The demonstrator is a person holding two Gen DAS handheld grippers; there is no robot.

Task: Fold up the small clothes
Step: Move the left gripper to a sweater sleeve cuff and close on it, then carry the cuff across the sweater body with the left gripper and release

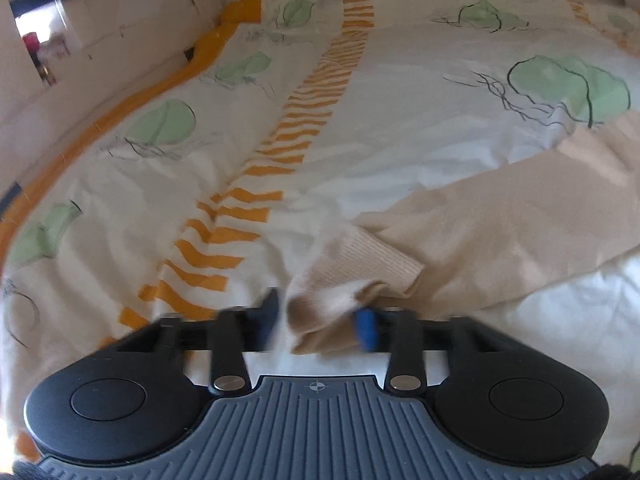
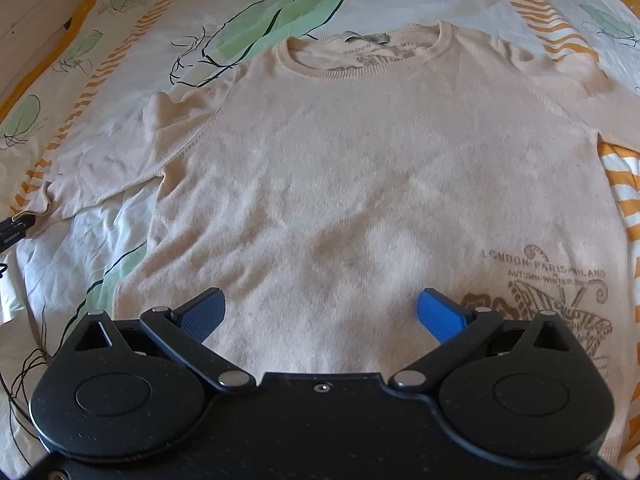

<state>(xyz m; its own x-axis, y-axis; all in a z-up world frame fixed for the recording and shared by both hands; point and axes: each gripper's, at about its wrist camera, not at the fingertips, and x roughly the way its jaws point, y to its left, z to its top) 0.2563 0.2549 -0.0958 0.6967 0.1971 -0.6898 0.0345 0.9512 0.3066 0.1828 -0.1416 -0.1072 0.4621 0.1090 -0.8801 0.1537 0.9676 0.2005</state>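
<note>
A beige knit sweater lies flat and face up on the bed, neck at the far side, with a brown print at its lower right. Its left sleeve stretches out across the cover toward my left gripper. The ribbed cuff is bunched between the blue pads, which are shut on it. My right gripper hovers open over the sweater's lower front, with nothing between its fingers.
The bed cover is white with green leaf shapes and orange striped bands. Its orange border runs along a pale wall at the left. A black object shows at the sleeve's end in the right wrist view.
</note>
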